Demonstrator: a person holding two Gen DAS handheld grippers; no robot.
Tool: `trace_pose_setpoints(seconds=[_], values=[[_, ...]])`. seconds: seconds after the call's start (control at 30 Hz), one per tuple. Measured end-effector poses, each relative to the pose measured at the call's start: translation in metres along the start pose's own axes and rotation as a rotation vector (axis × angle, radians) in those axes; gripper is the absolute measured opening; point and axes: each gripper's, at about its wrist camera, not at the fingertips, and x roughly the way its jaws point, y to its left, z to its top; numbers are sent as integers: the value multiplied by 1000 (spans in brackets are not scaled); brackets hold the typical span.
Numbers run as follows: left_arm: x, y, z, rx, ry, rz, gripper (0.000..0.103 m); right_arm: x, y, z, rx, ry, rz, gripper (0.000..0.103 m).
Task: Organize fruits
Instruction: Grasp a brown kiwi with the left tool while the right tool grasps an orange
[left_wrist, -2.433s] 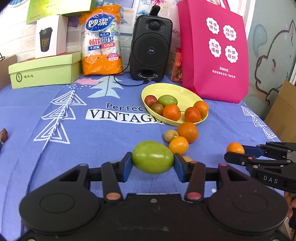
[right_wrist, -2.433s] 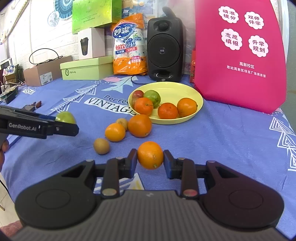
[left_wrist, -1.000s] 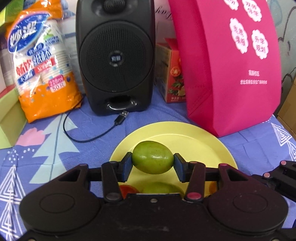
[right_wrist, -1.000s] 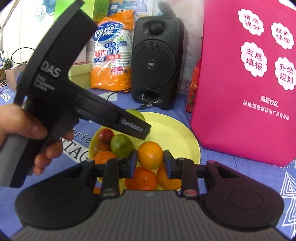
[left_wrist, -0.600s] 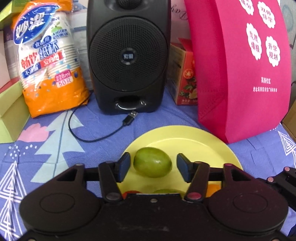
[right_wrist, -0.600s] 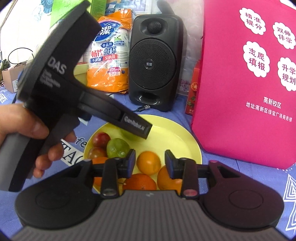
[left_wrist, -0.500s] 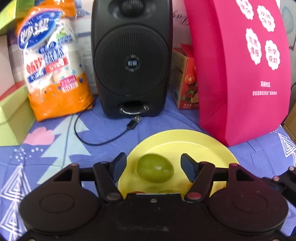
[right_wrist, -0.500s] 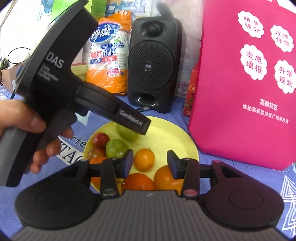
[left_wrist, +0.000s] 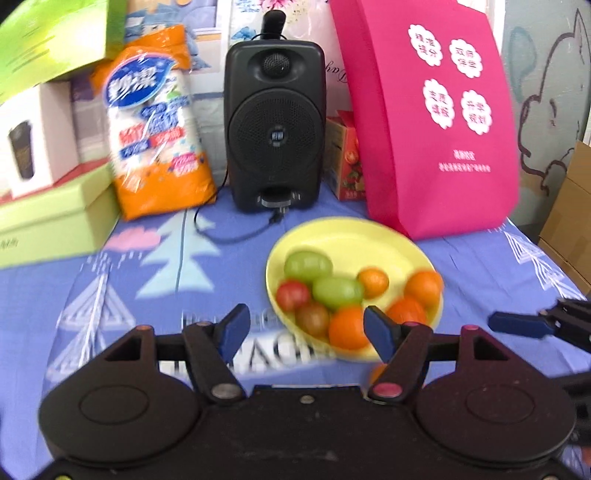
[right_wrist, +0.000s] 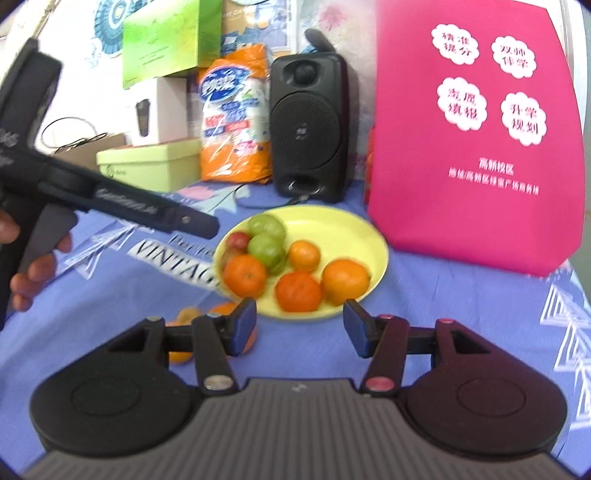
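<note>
**Over the plate: both drops done, both claws empty**

Between your left gripper (left_wrist: 304, 328) fingers nothing remains: half a second ago the green fruit (left_wrist: 307, 264) sat just ahead of them, and now it rests at the back of the yellow plate (left_wrist: 373, 236), well beyond the wide-spread jaws. You have pulled back and up.

Further right, your right gripper (right_wrist: 299, 326) also gapes wide and holds nothing. The small orange (right_wrist: 303, 255) it let go lies mid-plate, beside the second green fruit (right_wrist: 266, 249), clear of the tips.

Judgement: two more fruits are stowed. Loose oranges (right_wrist: 225, 310) still sit on the blue cloth (right_wrist: 461, 295), just behind your right gripper's left finger. Those likely come next.
</note>
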Motion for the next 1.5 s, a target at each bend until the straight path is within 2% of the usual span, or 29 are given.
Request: trace_pose_setpoints(seconds=[0.27,0.47,0.53,0.6,0.73,0.8,0.87,1.03,1.17,1.4,1.47,1.5], values=[[-47,-10,-68,1,-10,7,69,-6,12,-21,-22,48,26,52],[-42,-33,-98,30,29,-35,68,-7,14,-18,-23,45,51,52],[-38,-39,-101,31,37,-58,65,-8,15,-13,-28,37,56,52],[-33,-45,-103,42,50,-60,53,-8,17,-10,-36,34,60,52],[-31,-43,-107,22,48,-74,45,-7,18,-8,-41,34,61,52],[-33,-40,-106,18,46,-68,28,-4,18,-7,-42,39,65,52],[-33,-32,-103,-10,52,-92,25,1,19,-7,-41,45,78,52],[-36,-24,-103,-26,55,-79,25,15,28,-4,-56,57,106,52],[-38,-20,-103,-32,56,-61,25,27,35,-3,-75,74,78,51],[-36,-15,-103,-52,59,-63,25,52,36,-4,-34,103,98,51],[-36,-15,-103,-53,60,-63,25,60,39,-5,-34,126,110,42],[-37,-15,-102,-55,60,-63,25,63,41,-7,-43,131,108,42]])
